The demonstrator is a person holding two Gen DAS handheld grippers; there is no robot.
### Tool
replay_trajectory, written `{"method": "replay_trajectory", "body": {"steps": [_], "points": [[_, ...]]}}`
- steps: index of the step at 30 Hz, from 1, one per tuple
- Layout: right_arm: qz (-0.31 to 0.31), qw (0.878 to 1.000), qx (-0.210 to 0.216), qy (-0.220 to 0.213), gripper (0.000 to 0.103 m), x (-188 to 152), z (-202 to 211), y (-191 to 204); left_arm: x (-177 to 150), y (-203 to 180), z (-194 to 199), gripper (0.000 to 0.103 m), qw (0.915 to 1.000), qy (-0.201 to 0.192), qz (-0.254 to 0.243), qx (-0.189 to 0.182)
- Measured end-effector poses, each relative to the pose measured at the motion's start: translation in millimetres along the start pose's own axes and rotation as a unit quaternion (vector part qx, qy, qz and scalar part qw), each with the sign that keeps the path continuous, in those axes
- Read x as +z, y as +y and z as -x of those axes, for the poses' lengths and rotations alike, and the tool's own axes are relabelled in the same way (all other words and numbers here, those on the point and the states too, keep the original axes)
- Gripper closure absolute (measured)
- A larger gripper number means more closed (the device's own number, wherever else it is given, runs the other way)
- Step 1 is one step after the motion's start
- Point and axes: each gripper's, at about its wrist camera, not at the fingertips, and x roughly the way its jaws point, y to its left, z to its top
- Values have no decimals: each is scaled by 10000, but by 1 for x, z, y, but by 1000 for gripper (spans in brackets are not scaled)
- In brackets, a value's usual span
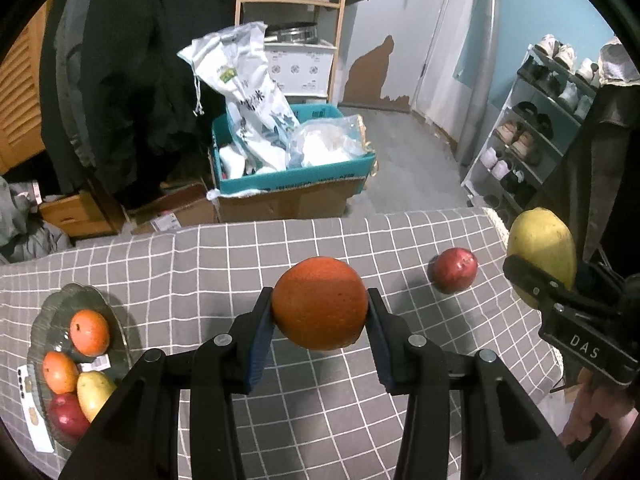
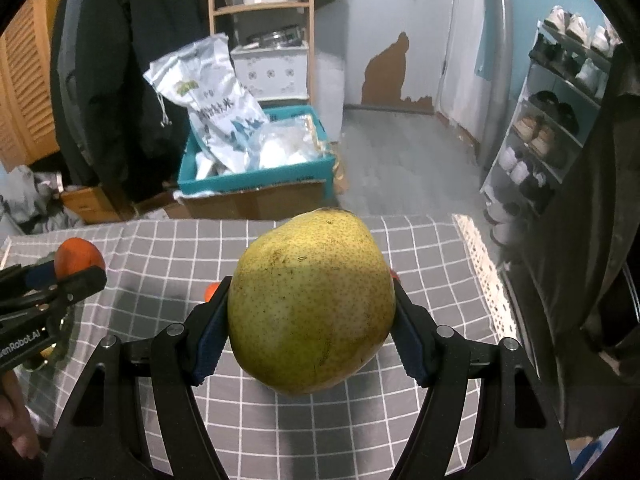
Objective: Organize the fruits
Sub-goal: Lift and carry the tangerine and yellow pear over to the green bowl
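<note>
worktop point(image 1: 280, 248): covered in a grey cloth with a white grid, and it fills the lower half of both wrist views. Pretty much everything sits on it or hangs over it.
cardboard box point(image 1: 288, 196): on the floor just past the far edge of the worktop, with a teal tray on top stuffed with white bags.
shoe rack point(image 1: 532, 128): over on the right by the blue wall, several shelves of shoes.
plate point(image 1: 44, 320): glass, with a wavy rim, at the left edge of the worktop. It holds two orange fruits, a yellow-green pear and a red apple, all bunched together.
left claw point(image 1: 320, 312): pinching the orange from both sides with its blue pads, so not spread at all.
right claw point(image 2: 312, 320): clamped on the pear the same way, pads pressed into its left and right flanks.
pear point(image 2: 312, 304): big, yellow-green and speckled, held up off the cloth in the right claw. From the left wrist it shows at the right edge.
orange point(image 1: 320, 308): round and held clear of the cloth in the left claw, about mid-worktop.
red apple point(image 1: 454, 270): sitting loose on the cloth by itself, between the two claws and nearer the far edge.
</note>
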Motion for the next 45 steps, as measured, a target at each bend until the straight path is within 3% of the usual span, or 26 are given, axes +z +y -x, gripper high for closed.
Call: {"method": "replay_trajectory", "body": {"steps": [19,45], "points": [[287,9972,179,-671,31,13,58,20,4,3,61,58,9979,-579,-229,153],[624,9912,536,-1039,31,23,90,65,1,51,114,58,9934,-1061,137,404]]}}
